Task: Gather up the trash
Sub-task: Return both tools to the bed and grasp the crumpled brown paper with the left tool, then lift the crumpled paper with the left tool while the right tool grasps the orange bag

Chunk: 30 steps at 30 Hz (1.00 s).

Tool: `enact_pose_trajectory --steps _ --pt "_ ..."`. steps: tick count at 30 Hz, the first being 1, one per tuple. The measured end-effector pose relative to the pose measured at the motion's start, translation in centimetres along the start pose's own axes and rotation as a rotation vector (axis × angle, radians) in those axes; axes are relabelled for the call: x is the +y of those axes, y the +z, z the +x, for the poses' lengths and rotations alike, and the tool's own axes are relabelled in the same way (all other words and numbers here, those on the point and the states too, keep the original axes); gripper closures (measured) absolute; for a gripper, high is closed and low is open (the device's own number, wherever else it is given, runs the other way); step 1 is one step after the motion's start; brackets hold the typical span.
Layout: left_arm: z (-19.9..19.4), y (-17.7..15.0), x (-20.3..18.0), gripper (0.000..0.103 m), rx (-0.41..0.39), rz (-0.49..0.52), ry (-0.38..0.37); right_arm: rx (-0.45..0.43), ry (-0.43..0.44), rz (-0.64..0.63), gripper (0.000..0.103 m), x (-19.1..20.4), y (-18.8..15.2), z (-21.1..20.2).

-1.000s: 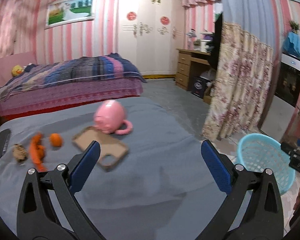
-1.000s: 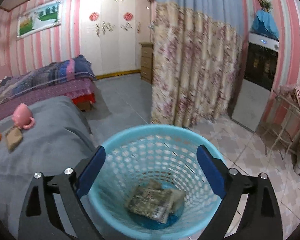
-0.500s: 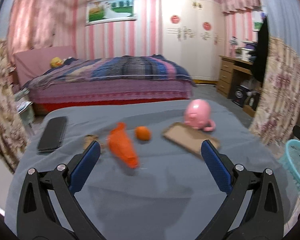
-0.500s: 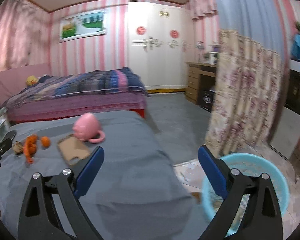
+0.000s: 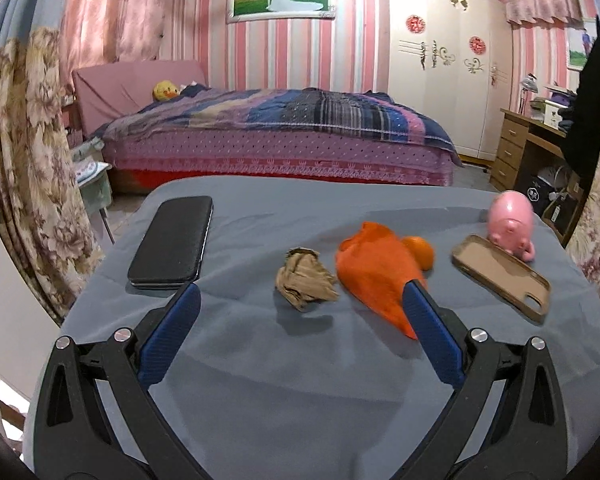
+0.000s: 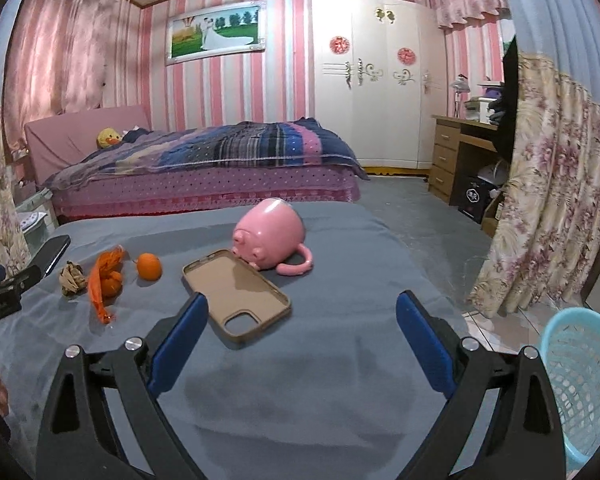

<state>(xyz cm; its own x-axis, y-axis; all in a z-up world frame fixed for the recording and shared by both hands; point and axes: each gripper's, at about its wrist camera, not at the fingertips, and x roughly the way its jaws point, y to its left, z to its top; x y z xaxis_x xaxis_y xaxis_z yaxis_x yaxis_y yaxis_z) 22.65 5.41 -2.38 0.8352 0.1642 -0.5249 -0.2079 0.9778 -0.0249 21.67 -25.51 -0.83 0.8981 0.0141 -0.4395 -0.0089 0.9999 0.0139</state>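
Two grippers, both spread wide and holding nothing: the left gripper (image 5: pixel 300 304) hangs over the grey cloth (image 5: pixel 300 400) before a crumpled brown paper wad (image 5: pixel 305 280); its right finger (image 5: pixel 428 332) hides part of an orange net bag (image 5: pixel 374 272). The right gripper (image 6: pixel 300 320) faces a phone case (image 6: pixel 236 292). The blue basket (image 6: pixel 580 380) is cut off at the frame edge, contents unseen.
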Motion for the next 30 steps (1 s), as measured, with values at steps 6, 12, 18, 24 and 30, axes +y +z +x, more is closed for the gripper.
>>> enact_pose_trajectory --steps 6,12,18,24,30 --pt "4.4 0.7 1.0 0.011 0.086 -0.039 -0.006 0.013 0.014 -0.007 0.01 0.9 0.2 2.1" --pt "8.9 0.9 0.3 0.034 0.213 -0.023 -0.056 0.036 0.023 -0.017 0.01 1.7 0.0 3.6" --pt "9.5 0.7 0.2 0.054 0.25 -0.007 -0.09 0.056 0.039 -0.041 0.01 3.2 -0.3 4.0" --pt "4.1 0.8 2.4 0.054 0.103 -0.004 -0.024 0.056 0.091 -0.074 0.01 6.7 -0.1 4.0" --pt "-1.1 -1.0 5.7 0.054 -0.043 -0.012 0.119 0.071 0.174 -0.125 0.01 11.5 -0.3 4.5"
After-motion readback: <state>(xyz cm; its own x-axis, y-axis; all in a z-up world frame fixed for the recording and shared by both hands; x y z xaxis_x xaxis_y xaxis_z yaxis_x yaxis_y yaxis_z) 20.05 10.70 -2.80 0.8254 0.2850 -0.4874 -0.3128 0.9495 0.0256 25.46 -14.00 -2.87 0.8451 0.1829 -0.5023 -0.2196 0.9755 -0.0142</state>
